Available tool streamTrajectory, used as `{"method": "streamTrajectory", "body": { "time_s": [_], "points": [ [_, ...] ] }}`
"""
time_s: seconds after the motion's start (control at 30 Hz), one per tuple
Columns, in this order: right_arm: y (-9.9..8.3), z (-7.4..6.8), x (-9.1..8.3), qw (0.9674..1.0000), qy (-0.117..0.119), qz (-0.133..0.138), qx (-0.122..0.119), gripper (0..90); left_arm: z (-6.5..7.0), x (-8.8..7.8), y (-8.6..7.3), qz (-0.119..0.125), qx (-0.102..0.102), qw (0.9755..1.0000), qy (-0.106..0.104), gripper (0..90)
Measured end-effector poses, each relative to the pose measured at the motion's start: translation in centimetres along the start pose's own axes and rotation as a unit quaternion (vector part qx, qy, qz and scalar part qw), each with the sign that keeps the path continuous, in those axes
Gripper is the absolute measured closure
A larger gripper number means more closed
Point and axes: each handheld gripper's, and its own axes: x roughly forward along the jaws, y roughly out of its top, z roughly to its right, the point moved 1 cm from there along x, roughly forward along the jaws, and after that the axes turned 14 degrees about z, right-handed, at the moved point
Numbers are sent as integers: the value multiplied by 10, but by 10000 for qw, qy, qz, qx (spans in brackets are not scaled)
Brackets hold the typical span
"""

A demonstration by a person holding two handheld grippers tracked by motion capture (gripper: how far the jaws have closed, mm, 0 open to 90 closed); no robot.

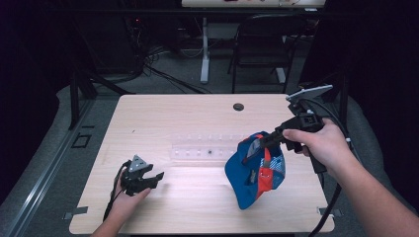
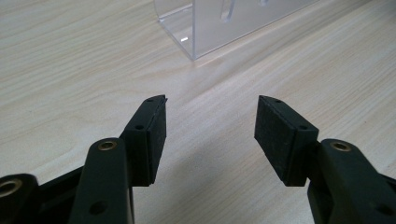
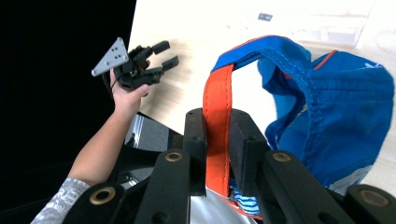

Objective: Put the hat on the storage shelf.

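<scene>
Lifting done: your right gripper point(image 3: 217, 140) clamps the blue cap point(image 1: 257, 170) by its orange strap point(image 3: 217, 116) above the tabletop point(image 1: 197, 113); placing remains, left gripper point(image 2: 210, 135) wide open, empty.

The surface point(image 1: 197, 197) is showing as a pale wood-grain top with rounded corners. A clear plastic rack point(image 1: 207, 148) is lying directly on it near the middle, running left to right. A small dark round hole point(image 1: 238, 106) is sitting in the top toward the far edge. A blue cap point(image 1: 254, 173) is resting its lower edge on the surface at the right.
</scene>
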Motion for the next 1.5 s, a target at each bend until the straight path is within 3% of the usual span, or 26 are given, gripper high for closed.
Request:
{"method": "streamTrajectory", "body": {
  "time_s": [0.13,0.17,0.33,0.73,1.37,1.5],
  "points": [
    [5,-4,-2,9997,127,168,87,779,1,0,0,16,-5,10000,4,440],
    [7,-3,-2,9997,205,138,-23,780,1,0,0,12,-3,10000,2,441],
    [12,-8,2,9993,327,175,65,779,0,-1,0,18,-8,10000,-12,440],
    [22,-19,12,9987,377,327,106,780,1,-1,0,21,-15,10000,-14,441],
    [43,-34,14,9977,375,530,196,780,1,-1,1,34,-20,10000,-32,440],
    [48,-35,16,9976,359,559,215,780,4,-1,1,60,68,10000,-40,441]
  ]
}}
